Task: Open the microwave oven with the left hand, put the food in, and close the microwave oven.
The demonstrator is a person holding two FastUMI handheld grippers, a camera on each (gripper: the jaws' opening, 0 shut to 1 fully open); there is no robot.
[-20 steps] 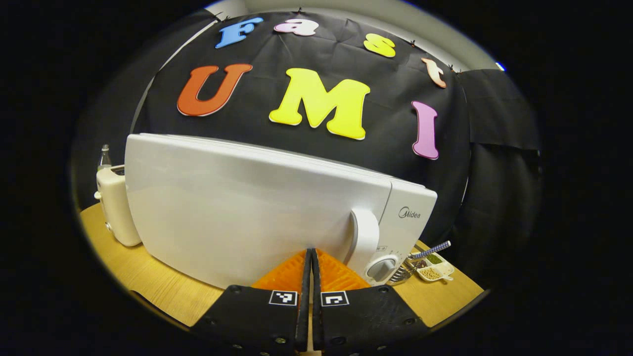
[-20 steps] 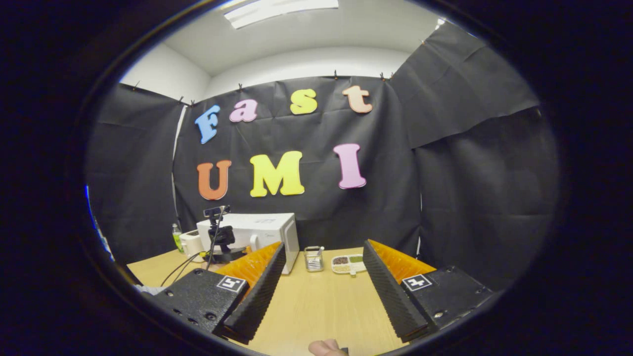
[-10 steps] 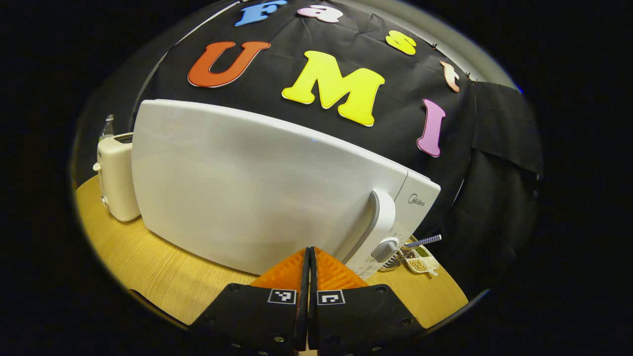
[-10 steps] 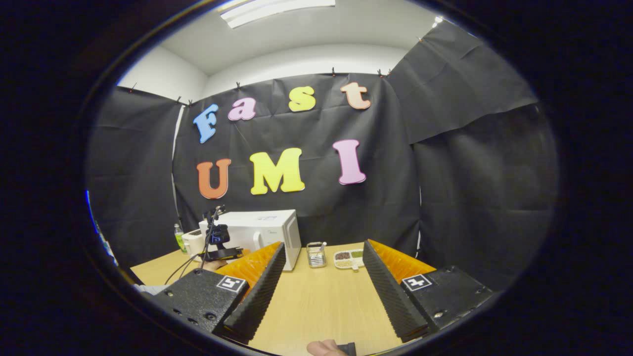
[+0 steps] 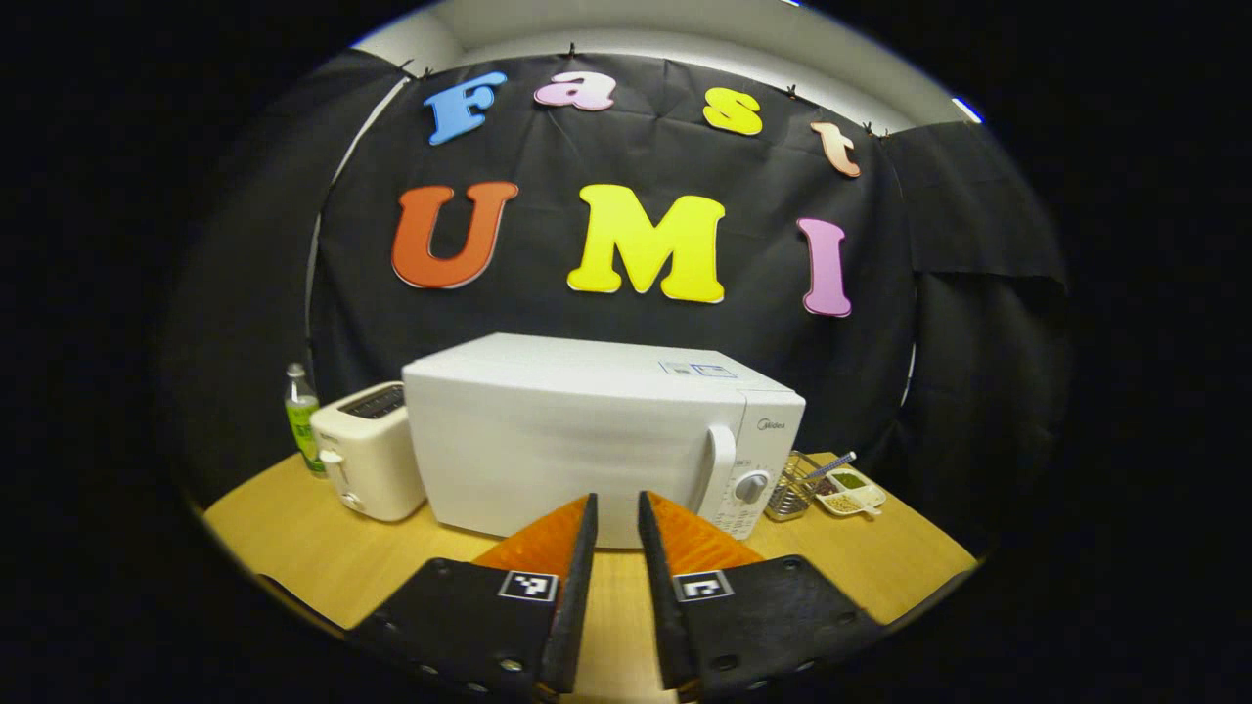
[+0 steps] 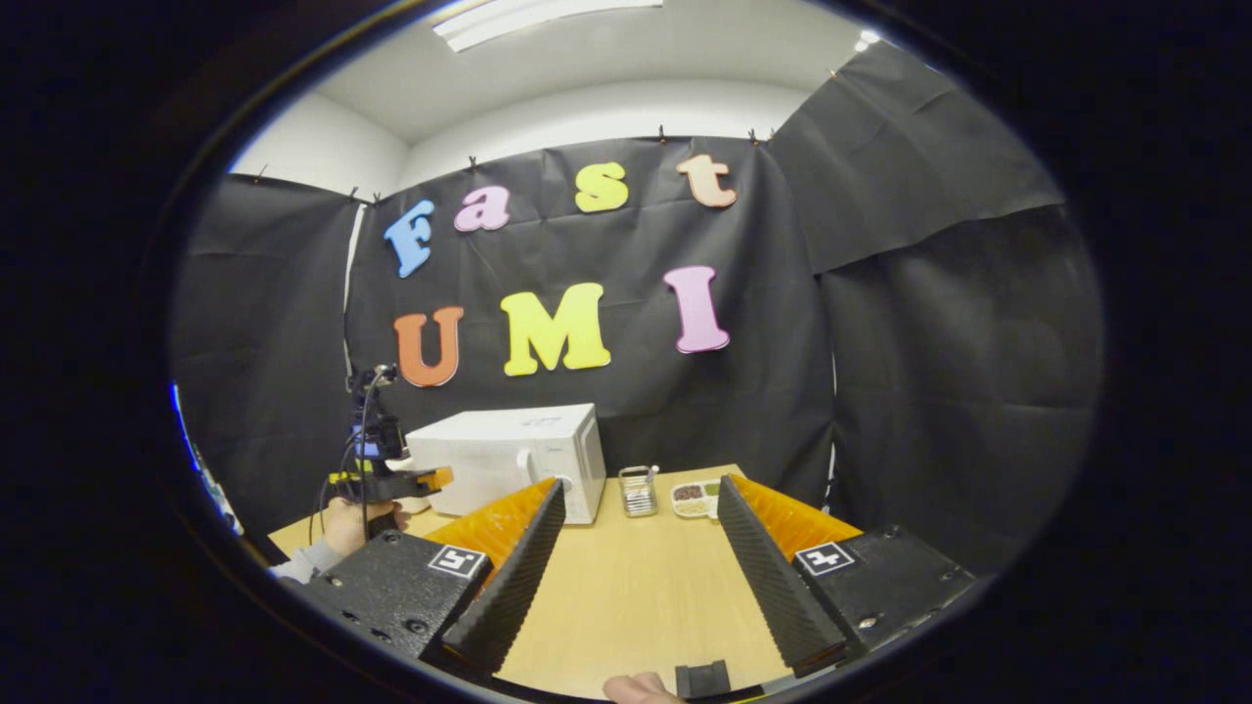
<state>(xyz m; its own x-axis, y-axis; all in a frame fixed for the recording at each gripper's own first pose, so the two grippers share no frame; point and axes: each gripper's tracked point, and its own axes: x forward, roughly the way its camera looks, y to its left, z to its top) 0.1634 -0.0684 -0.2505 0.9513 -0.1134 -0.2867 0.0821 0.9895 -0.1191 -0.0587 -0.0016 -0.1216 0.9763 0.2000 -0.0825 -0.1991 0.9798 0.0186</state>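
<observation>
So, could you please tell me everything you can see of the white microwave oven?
The boxy white microwave oven stands upright on the light wooden table, its plain door shut. A white vertical handle sits by the control panel, which carries a grey round dial. A cream toaster stands beside it. Nothing grips it.

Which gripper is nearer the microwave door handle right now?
Left. The left gripper faces the microwave, low and somewhat left of the handle. The right gripper sits farther back across the table.
</observation>
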